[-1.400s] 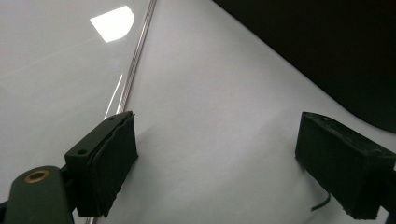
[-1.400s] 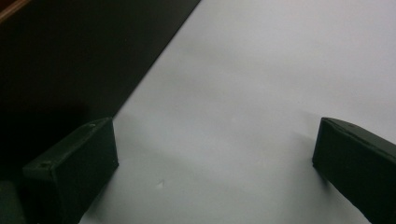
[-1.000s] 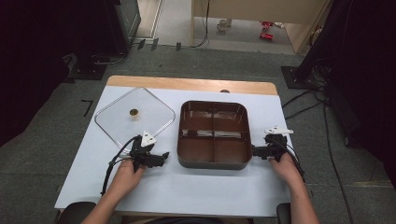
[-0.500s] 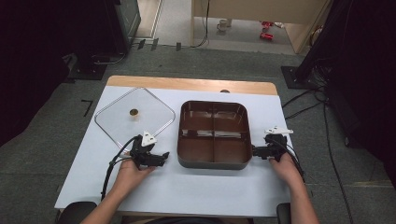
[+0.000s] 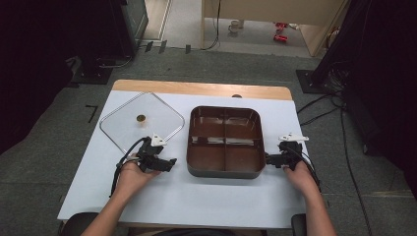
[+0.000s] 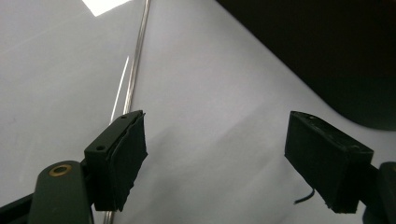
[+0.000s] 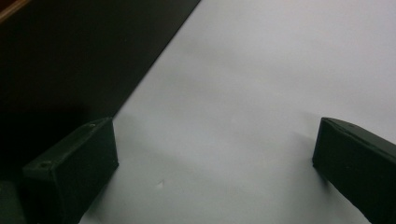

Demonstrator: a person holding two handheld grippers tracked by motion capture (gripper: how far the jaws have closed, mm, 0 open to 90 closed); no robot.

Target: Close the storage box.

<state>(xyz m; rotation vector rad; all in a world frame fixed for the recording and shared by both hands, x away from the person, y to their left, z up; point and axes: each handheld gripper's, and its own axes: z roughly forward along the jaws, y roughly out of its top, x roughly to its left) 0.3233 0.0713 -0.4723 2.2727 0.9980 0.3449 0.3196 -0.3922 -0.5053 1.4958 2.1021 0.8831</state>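
A brown square pan (image 5: 223, 169), split into four compartments, sits in the middle of the white table. Left of it lies a clear glass lid (image 5: 123, 129) with a small brass knob (image 5: 140, 118). My left gripper (image 5: 169, 163) lies on the table between lid and pan and points right at the pan. Its jaws (image 6: 217, 126) are closing with only bare table between them, the lid's metal rim (image 6: 137, 51) beside one jaw. My right gripper (image 5: 269, 158) points left at the pan's right wall (image 7: 70, 60). It is open (image 7: 215, 130) over bare table.
The white table top (image 5: 206, 201) has a wooden strip (image 5: 196, 88) along its far edge. Cables trail from both grippers toward the person's forearms. Dark equipment and cables stand on the grey floor around the table.
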